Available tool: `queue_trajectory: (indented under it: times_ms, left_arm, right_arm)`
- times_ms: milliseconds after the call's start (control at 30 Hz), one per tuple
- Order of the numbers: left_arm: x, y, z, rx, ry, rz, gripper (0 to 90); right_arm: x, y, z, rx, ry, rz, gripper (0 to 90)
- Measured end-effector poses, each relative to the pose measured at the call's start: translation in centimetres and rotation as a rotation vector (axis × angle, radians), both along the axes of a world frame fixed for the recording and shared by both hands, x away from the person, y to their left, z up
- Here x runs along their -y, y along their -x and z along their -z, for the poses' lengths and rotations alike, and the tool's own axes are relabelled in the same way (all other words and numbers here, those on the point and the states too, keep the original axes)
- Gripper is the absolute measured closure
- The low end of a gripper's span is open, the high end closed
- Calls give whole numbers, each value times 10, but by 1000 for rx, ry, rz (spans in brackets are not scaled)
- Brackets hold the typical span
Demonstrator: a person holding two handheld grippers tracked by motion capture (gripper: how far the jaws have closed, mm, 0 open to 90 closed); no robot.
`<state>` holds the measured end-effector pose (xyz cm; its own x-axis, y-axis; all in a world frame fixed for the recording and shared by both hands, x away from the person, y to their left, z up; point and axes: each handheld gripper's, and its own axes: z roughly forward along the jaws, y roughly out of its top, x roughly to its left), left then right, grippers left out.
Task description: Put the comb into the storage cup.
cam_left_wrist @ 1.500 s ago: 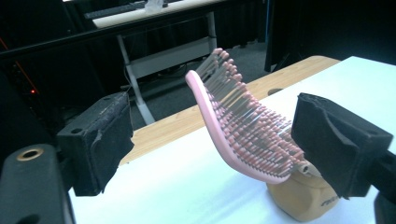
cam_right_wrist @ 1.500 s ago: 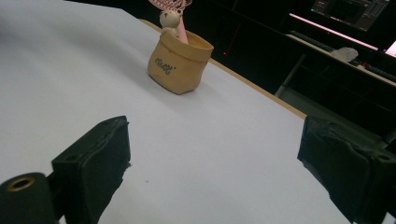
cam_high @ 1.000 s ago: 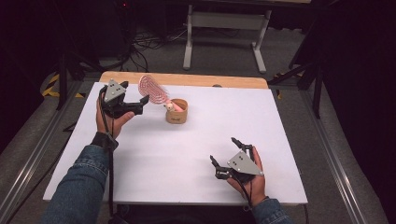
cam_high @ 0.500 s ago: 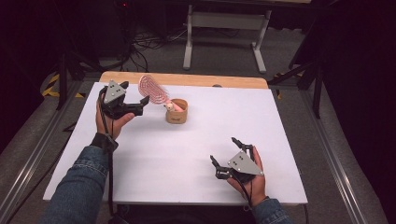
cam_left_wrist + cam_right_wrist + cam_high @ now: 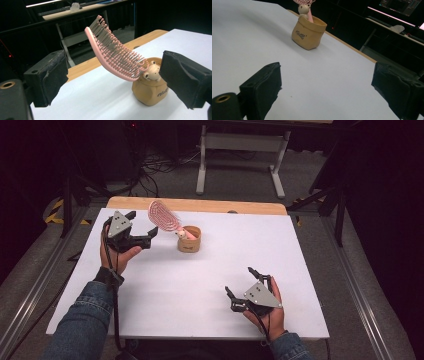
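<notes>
Pink hairbrush point(image 5: 113, 53) stands tilted in tan pouch point(image 5: 149, 91); both grippers gape, empty.

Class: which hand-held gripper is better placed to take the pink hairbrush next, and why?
Left. The left hand-held gripper is open right beside the pink hairbrush leaning out of the tan holder; the right hand-held gripper sits far off near the table's front edge.

Even overhead light falls on the flat white rectangular surface point(image 5: 200, 285), bright against dim, nearly black surroundings. Shadows on it are faint. In both gripper views the near black jaws blur softly.
</notes>
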<state>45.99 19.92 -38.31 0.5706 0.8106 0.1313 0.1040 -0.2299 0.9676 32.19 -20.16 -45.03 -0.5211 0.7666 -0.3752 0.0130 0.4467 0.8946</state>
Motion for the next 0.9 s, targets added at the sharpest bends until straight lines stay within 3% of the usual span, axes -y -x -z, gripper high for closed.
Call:
queue_trajectory:
  times_ms: [900]
  left_arm:
    - [0,20,10,28,-30,33,91]
  right_arm:
    - [0,0,0,0,5,2,91]
